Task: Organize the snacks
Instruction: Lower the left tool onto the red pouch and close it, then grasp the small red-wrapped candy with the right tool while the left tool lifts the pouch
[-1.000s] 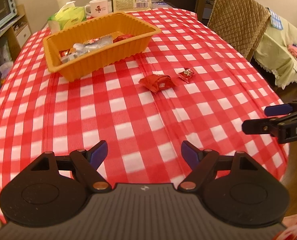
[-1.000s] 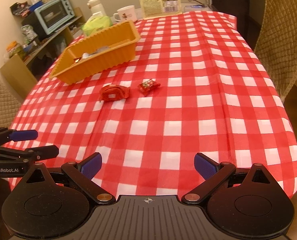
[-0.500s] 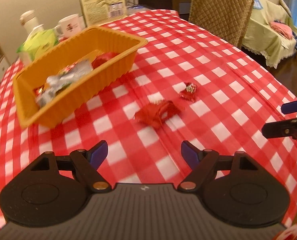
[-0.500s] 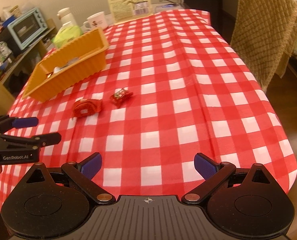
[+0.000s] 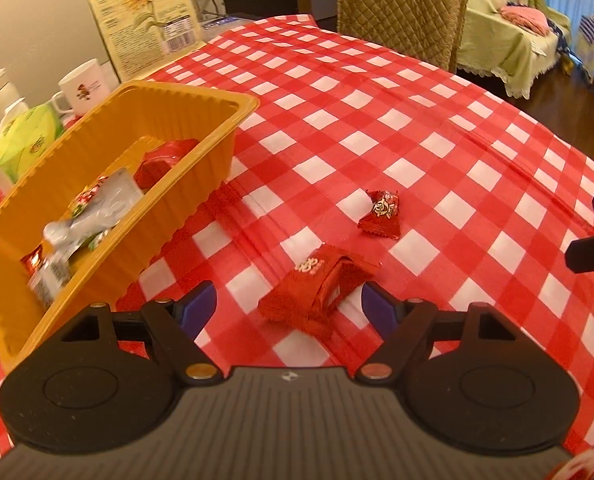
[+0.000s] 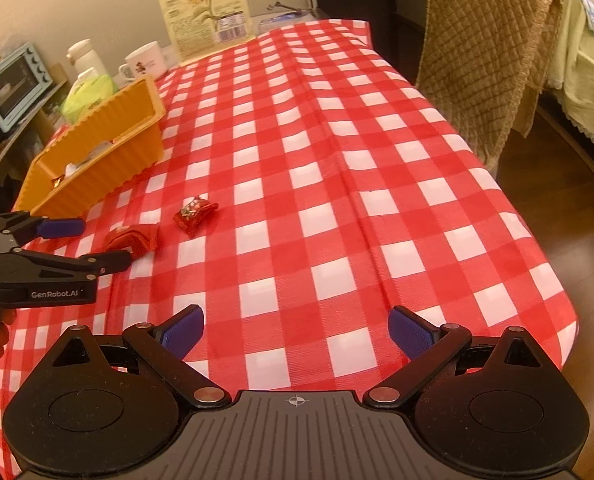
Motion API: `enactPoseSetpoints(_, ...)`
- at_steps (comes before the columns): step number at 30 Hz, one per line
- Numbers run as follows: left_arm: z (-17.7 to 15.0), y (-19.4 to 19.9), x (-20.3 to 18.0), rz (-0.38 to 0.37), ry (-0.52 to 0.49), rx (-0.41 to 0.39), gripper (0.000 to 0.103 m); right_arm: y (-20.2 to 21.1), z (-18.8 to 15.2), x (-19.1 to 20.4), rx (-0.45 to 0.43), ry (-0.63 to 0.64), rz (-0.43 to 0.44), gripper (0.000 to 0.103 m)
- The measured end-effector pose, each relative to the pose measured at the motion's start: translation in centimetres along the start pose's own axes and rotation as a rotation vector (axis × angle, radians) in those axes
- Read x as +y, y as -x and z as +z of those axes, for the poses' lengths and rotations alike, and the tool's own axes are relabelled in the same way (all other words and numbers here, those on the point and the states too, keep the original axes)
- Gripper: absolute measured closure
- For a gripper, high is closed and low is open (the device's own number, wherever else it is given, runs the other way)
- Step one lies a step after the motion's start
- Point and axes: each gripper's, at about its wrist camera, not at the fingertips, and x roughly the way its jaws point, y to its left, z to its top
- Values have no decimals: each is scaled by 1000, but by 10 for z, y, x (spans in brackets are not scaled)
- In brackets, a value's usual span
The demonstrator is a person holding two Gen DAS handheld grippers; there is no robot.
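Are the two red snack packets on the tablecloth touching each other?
Apart. The left wrist view shows checked cloth between the larger red packet and the smaller red packet.

"GenRobot.AI" in white on left tool (image 6: 93,246) body; other print illegible.

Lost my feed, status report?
Both grippers open, left gripper at red snack pack. Small candy loose beyond. Orange basket left. Nothing blocking.
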Motion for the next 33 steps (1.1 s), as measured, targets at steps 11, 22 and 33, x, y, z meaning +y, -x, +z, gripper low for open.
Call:
enactPoseSetpoints(11, 8, -18, -2, -80, -26, 19, 56, -3, 4, -2, -11, -26, -12, 5)
enactPoseSetpoints(22, 0, -5, 10, -92, 66, 3, 78, -20, 22, 17, -49, 65, 66, 5)
enactPoseSetpoints(33, -29, 22, 51, 6, 235, 14, 78, -60, 45, 51, -26, 170, 220, 27)
